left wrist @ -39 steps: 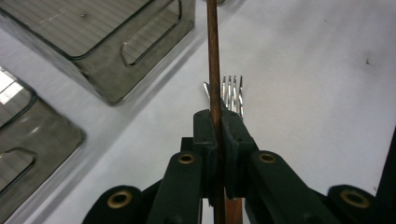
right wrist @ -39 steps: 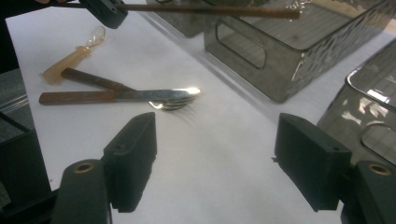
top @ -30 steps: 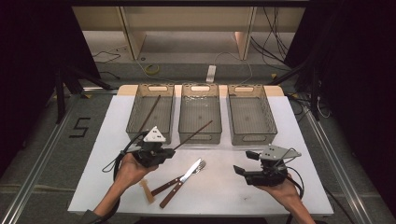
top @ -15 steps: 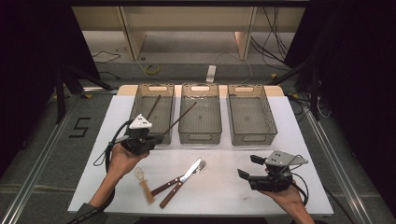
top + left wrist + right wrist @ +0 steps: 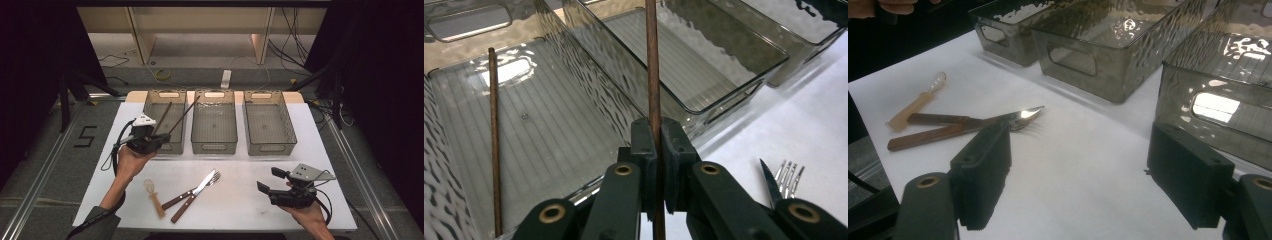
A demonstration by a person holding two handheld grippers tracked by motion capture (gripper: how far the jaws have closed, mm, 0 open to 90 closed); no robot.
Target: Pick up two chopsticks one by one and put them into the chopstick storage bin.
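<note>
Left gripper view: the left claw point(image 5: 655, 145) is clamped on a thin dark wooden chopstick point(image 5: 653, 75), held over the near rim of the leftmost smoky clear plastic bin point(image 5: 549, 130) at the surface's point(image 5: 240, 200) far edge. A second dark chopstick point(image 5: 494, 140) already lies in that bin, so sorting looks partly done. The middle bin point(image 5: 214, 122) and right bin point(image 5: 267, 122) hold nothing. The right claw point(image 5: 1078, 175), near the front right corner, stands apart with nothing between its jaws, having just widened. Still left near the front edge: a wooden-handled knife point(image 5: 192, 197), a wooden-handled fork point(image 5: 187, 192) and a small pale spoon point(image 5: 154, 195).
</note>
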